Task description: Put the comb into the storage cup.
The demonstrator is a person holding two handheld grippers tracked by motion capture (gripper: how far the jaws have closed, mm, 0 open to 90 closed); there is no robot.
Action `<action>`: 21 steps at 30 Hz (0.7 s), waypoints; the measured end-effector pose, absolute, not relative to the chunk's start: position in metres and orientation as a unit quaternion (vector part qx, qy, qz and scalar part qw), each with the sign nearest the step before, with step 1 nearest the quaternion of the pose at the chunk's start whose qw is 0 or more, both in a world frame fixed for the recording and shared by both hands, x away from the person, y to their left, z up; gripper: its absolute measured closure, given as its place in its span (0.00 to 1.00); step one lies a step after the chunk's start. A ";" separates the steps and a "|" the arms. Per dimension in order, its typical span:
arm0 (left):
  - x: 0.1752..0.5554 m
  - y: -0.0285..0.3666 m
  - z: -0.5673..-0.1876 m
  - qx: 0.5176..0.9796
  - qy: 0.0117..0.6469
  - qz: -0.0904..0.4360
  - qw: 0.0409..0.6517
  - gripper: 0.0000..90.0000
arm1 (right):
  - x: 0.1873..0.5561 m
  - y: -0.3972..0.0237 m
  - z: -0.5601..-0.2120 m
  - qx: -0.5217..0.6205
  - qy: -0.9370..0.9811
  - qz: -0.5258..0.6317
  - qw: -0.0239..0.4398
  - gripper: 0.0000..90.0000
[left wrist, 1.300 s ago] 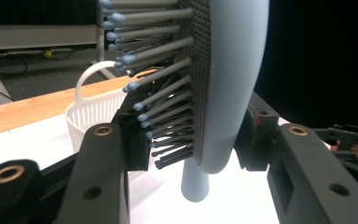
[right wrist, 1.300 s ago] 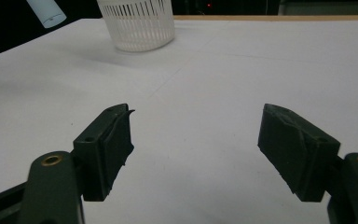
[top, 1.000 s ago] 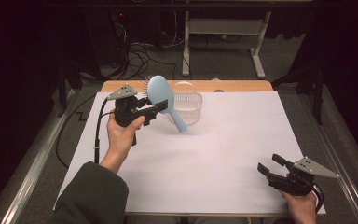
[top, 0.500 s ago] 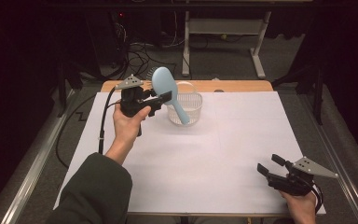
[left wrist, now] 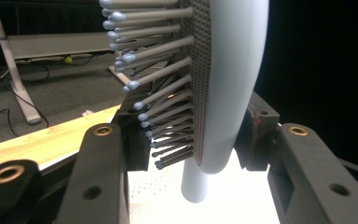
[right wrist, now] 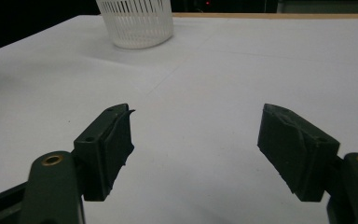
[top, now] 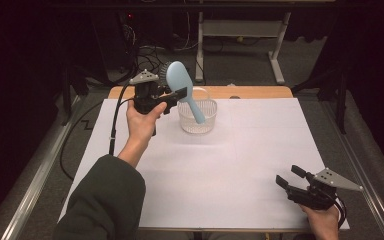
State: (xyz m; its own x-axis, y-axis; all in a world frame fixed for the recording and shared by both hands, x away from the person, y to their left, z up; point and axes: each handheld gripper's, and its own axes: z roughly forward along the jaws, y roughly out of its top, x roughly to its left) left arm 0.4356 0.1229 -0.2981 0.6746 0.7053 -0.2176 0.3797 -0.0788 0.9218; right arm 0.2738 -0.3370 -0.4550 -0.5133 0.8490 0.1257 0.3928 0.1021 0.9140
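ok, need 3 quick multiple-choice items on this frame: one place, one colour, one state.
1. Where is the basket?
A. far side of the table, left of middle
B. near right corner
C. on the floor

2. What colour is the hairbrush?
A. red
B. light blue
C. black

3. How is the right gripper?
A. shut on the hairbrush
B. shut on the basket
C. open, holding nothing

Key: 1 A, the high view shows it there. 2 B, pale blue back and handle. 3 C, its fingers stand apart over bare table; the left gripper holds the hairbrush.
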 end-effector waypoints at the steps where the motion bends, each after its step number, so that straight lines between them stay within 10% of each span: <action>1: 0.437 0.122 -0.297 0.721 0.377 0.146 0.563 0.61 | 0.274 -0.337 -0.455 0.438 0.708 0.506 0.226 0.29; 21: 0.469 0.103 -0.305 0.727 0.403 0.166 0.530 0.61 | 0.274 -0.338 -0.455 0.438 0.707 0.509 0.223 0.29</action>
